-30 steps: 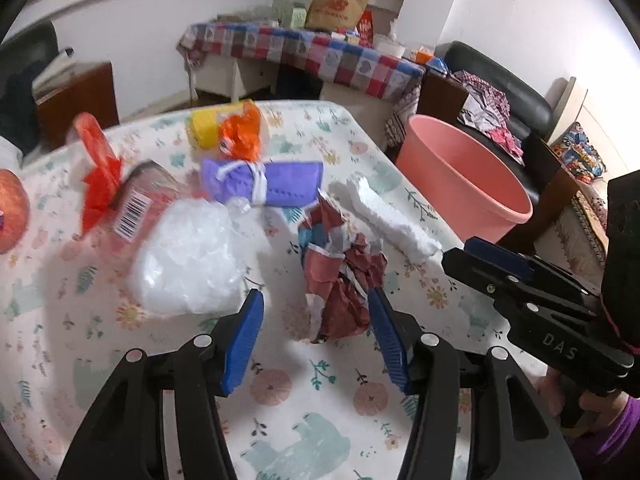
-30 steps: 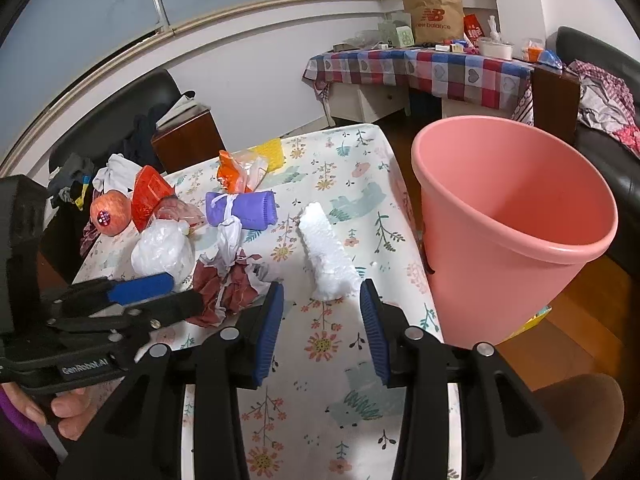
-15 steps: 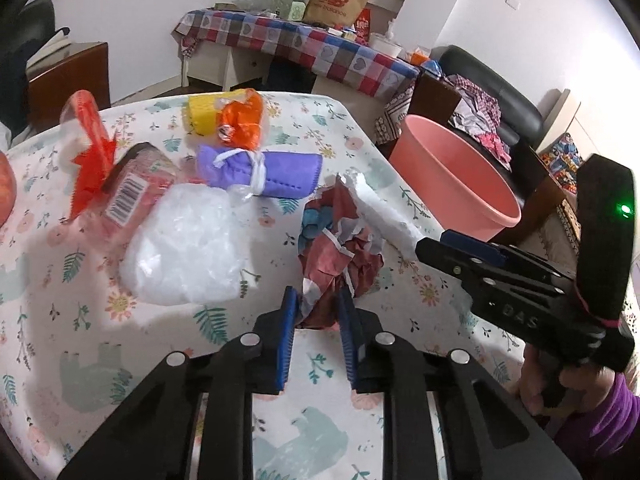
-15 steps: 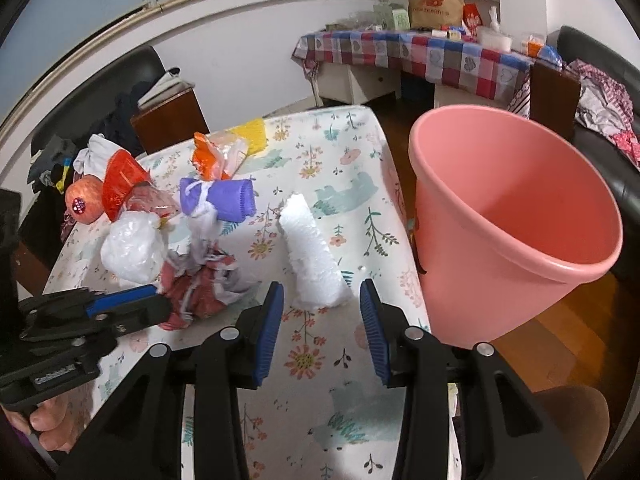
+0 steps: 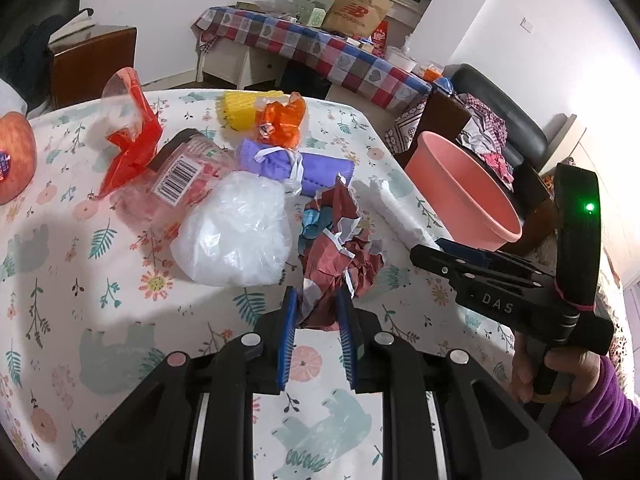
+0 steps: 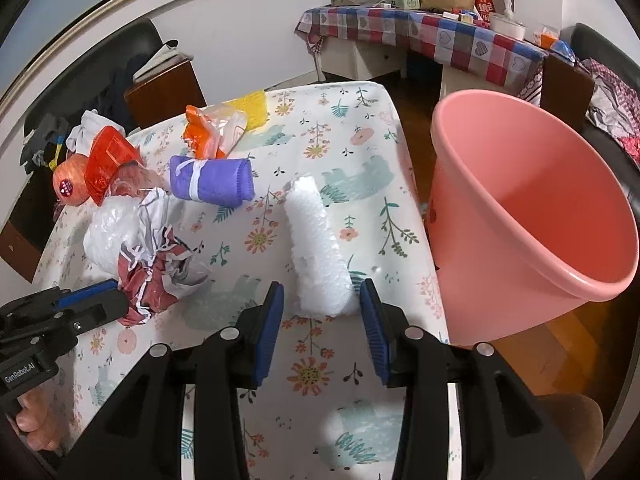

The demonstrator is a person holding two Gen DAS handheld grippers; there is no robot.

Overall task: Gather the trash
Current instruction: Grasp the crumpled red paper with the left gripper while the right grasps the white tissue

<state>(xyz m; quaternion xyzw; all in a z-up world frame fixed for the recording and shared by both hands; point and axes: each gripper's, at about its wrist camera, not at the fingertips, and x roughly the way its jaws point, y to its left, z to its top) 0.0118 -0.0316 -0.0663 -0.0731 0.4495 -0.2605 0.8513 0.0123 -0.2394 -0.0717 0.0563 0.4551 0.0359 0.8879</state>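
My left gripper (image 5: 316, 308) is shut on a crumpled dark-red paper wad (image 5: 340, 240), which also shows in the right wrist view (image 6: 156, 276), and holds it at the tablecloth. My right gripper (image 6: 322, 304) is open, its blue pads on either side of the near end of a white foam roll (image 6: 316, 248) lying on the table. A pink bucket (image 6: 520, 216) stands off the table's right edge. A clear plastic bag (image 5: 236, 232), a purple cloth roll (image 6: 212, 180), an orange wrapper (image 6: 204, 136) and a red wrapper (image 5: 132, 140) lie further back.
A floral tablecloth (image 6: 344, 144) covers the table. An apple (image 6: 70, 184), a yellow sponge (image 6: 252, 108) and a clear jar with a barcode (image 5: 180, 172) lie at the back left. A checked side table (image 6: 440, 40) and a sofa stand beyond.
My left gripper closed on the dark-red paper wad and drew it slightly toward me. My right gripper moved forward so that its open pads flank the foam roll's near end.
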